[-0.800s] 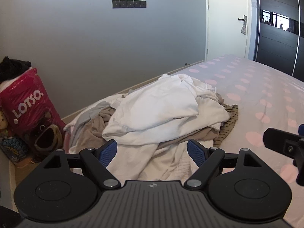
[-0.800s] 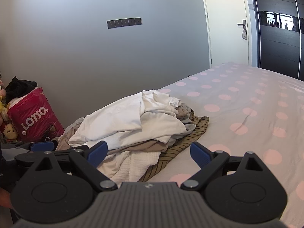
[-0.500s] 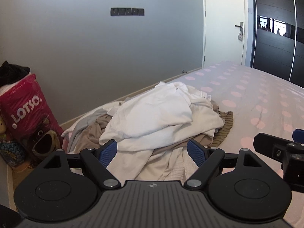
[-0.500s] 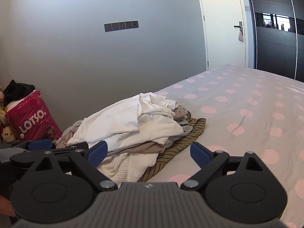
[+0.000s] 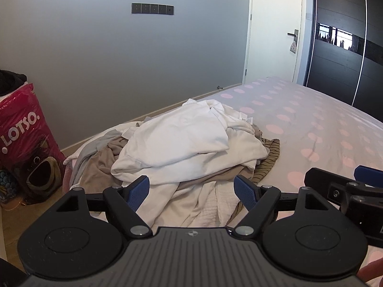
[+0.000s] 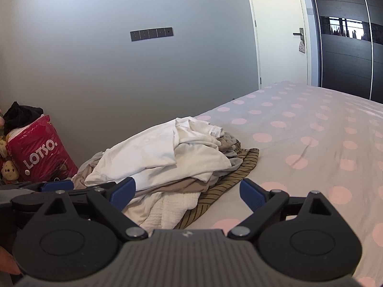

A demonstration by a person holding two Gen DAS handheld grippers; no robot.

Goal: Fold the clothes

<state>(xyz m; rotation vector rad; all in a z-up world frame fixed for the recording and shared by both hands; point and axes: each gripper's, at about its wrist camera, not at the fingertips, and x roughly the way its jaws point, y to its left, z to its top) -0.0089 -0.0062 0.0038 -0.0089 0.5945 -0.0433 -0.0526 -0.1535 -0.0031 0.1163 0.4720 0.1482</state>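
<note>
While both claws hang wide open and empty, the left claw (image 5: 191,189) and right claw (image 6: 188,192) frame a heap of clothes (image 5: 189,141) near the bed (image 6: 311,143) edge: cream textured cloth nearest, tan layers and an olive striped piece (image 6: 229,181) beneath, a rumpled white shirt (image 6: 153,153) on top.

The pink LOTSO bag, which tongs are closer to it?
Left. The left tongs hang open over the clothes pile, on the side toward the LOTSO bag; the right tongs sit farther off.
</note>
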